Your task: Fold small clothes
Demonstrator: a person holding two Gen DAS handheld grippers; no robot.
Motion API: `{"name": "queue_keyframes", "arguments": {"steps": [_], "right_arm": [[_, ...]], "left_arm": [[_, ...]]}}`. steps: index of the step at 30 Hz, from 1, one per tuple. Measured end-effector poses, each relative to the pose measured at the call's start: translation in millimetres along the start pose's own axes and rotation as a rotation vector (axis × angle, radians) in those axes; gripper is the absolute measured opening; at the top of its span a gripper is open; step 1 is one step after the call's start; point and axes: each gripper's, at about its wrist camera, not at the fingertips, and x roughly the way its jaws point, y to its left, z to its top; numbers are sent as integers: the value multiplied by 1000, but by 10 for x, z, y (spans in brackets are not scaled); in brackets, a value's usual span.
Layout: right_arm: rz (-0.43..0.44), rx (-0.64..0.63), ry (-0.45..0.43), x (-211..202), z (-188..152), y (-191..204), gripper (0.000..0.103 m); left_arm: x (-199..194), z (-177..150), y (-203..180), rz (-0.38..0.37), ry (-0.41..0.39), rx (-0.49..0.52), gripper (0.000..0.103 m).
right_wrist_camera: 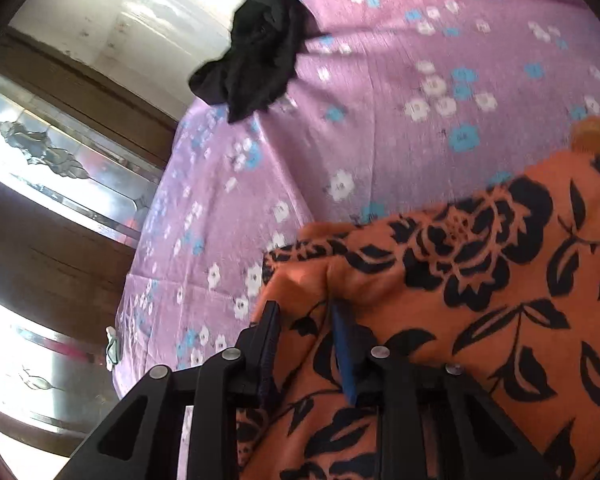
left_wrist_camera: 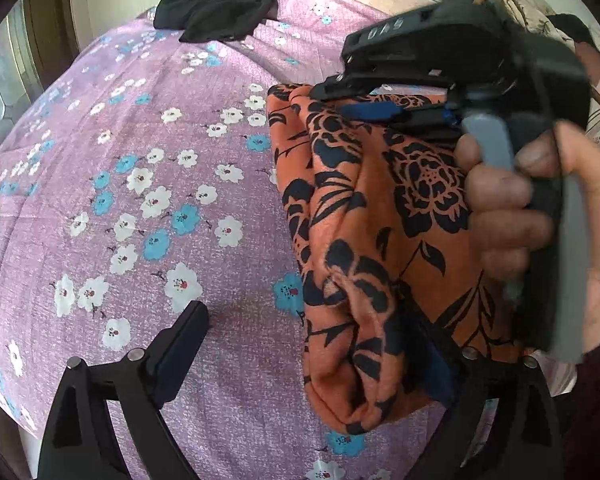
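Two grippers work one orange garment (left_wrist_camera: 380, 240), which lies partly folded on the purple sheet (left_wrist_camera: 140, 200). My left gripper (left_wrist_camera: 316, 344) stands wide, released, its right finger beside the lower fold. My right gripper (right_wrist_camera: 306, 320) is clenched on a pinch of the garment's edge, cloth bunched between the pads. The step in hand is, I judge, carrying that edge across for a fold. Next: lay it flat, then release. A black garment (left_wrist_camera: 220, 4) waits well apart.

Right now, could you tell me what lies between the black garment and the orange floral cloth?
Only bare floral bedsheet separates black garment from orange cloth, seen in both views.
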Motion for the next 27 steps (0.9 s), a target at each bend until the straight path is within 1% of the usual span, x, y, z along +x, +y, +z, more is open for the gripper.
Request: {"name": "queue_keyframes", "arguments": {"steps": [2,4,6,9,10,11,12,14,15,17,18,19,20,23,25,27], "right_arm": [[28,34,-15,-116,-2,-13,29],[73,63,-63,-389,-97,-63,32],[68,64,-96,-608,-151,-101,32],[52,63,-179,-1094,-344,-165,32],[57,71,-218,-1313,-477,-216,32],[60,75,-231,-1432,-524,-262,32],[59,82,-245,-1559,-631,-307,32],[34,111,-247,-1698,-817,-418,32],[9,133,-237,-1734,-913,-496,32],[-44,180,-180,-1646,-1091,-666,30],[-60,229,-114,-1488,-1193,-815,29],[-34,254,-109,-1446,-1246,-883,28],[-8,260,-144,-1476,-1278,-907,28],[-19,251,-132,-1616,-1272,-827,30],[-39,210,-157,-1768,-1289,-714,31],[-69,157,-188,-1894,-1311,-592,31]], "left_arm": [[-35,0,8,-7,4,-6,96],[-90,9,26,-13,2,-12,96],[-171,26,62,-5,-17,-17,96],[-419,26,132,20,-103,-38,96],[-497,22,156,37,-136,-45,95],[-545,15,175,59,-156,-48,95],[-547,12,184,74,-156,-48,95],[-454,2,187,96,-120,-46,95],[-339,-13,169,112,-85,-35,96],[-141,-60,127,155,-25,3,96],[-151,-79,107,166,-39,-1,96],[-193,-81,89,175,-50,0,96],[-234,-83,65,180,-56,11,96],[-437,-159,-17,211,-88,36,95],[-645,-195,-82,211,-128,53,95],[-920,-206,-162,234,-190,76,95]]}}
